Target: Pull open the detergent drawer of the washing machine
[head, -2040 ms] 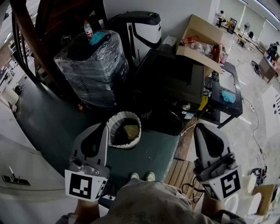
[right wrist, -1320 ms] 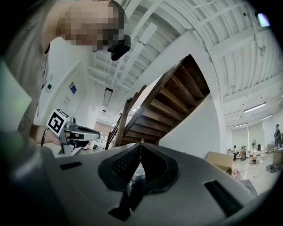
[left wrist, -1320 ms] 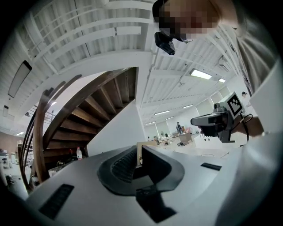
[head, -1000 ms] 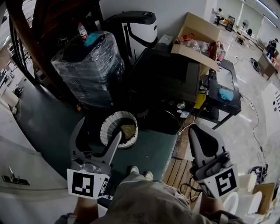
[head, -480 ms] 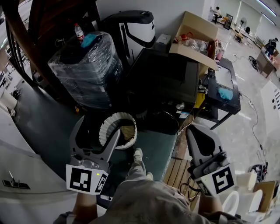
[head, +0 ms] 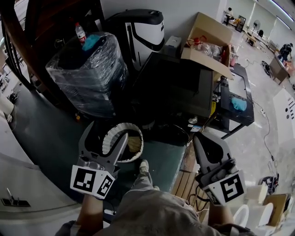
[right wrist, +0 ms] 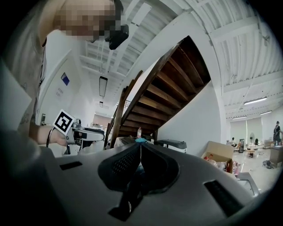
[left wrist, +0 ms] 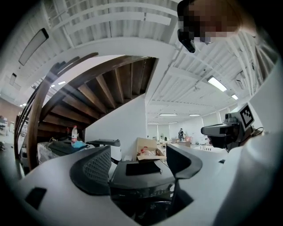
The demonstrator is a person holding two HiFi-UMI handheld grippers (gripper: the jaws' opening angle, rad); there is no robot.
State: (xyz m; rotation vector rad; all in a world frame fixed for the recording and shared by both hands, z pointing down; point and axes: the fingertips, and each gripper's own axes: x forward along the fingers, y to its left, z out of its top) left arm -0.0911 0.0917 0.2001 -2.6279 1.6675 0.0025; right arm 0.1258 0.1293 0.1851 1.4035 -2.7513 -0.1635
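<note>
- Within the last two seconds the left claw (head: 105,136) had spread its jaws, and it stayed spread on nothing. The right claw (head: 199,137) stayed pressed together, empty.
- Both had eased forward as the person stepped toward the black washing machine (head: 177,87), still well apart from it. Its drawer could not be made out, so the pull had likely not begun.
- The green floor (head: 46,133) carried a white basket (head: 120,126) and a plastic-wrapped stack (head: 87,69). A cardboard box (head: 209,44) sat beyond the machine, under a wooden staircase (head: 46,14).

The left gripper (head: 105,131) hides part of the basket (head: 136,130) — contents unclear.
</note>
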